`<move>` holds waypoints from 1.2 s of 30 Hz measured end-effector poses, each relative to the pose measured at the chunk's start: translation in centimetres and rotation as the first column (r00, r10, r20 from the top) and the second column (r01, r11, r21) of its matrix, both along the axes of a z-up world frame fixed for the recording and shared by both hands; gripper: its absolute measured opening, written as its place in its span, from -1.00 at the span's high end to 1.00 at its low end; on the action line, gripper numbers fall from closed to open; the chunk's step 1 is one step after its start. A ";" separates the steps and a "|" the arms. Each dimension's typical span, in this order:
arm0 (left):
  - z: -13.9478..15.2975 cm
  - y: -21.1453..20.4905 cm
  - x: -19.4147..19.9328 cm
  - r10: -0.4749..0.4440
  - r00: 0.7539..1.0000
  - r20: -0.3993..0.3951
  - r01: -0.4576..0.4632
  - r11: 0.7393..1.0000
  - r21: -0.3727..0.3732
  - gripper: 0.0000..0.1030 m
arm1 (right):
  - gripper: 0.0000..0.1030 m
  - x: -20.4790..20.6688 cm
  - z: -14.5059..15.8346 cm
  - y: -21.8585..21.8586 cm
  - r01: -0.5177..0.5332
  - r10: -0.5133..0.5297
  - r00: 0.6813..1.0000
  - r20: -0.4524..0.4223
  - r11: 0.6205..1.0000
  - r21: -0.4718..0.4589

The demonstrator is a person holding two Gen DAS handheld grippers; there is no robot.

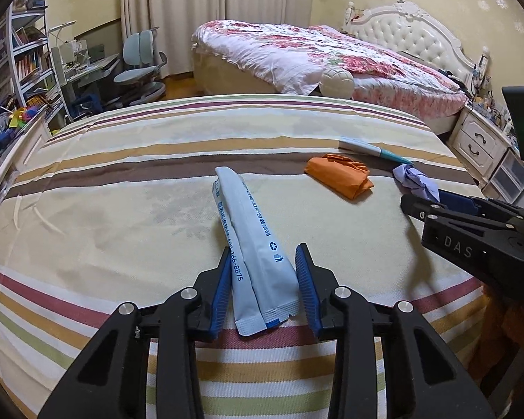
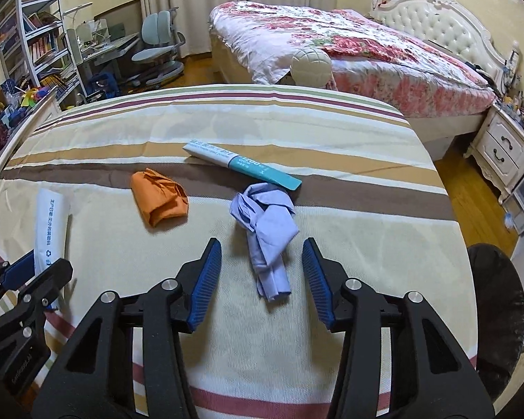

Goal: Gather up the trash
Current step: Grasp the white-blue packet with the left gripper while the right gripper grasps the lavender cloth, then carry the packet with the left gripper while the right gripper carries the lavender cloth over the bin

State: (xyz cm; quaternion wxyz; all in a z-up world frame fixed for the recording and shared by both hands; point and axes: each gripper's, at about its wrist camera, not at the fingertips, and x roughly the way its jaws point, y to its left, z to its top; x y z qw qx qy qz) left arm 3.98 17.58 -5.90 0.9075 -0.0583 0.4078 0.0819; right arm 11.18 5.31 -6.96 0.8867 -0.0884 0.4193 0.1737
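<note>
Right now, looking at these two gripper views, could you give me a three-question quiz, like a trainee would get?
1. True or false: the left gripper has its pads pressed on the pale blue sachet.
2. What lies between the right gripper's open fingers? A: orange wrapper. B: crumpled purple paper. C: teal-tipped tube.
3. How many pieces of trash lie on the striped cloth?

Key: 1 true; 2 B; 3 four.

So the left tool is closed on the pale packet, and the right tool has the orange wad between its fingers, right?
Not quite. In the right wrist view the right tool straddles the crumpled lilac paper; the orange wad lies apart. The left tool does grip the pale packet.
</note>
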 end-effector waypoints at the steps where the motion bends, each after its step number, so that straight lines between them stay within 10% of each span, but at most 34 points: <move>1: 0.0 -0.1 0.1 0.001 1.000 0.002 -0.001 1.000 -0.002 0.29 | 0.27 -0.1 0.0 0.0 0.000 0.000 1.000 0.002 1.000 -0.001; 4: 0.0 0.0 -0.1 0.001 1.000 0.007 -0.001 1.000 -0.009 0.29 | 0.62 -0.6 0.1 -0.2 0.001 -0.001 1.000 0.007 1.000 0.001; 36: 3.2 -12.9 -3.2 -0.247 0.957 0.152 0.249 0.968 0.006 0.29 | 0.62 -9.8 2.9 -15.4 0.202 -0.209 0.970 0.120 0.977 0.068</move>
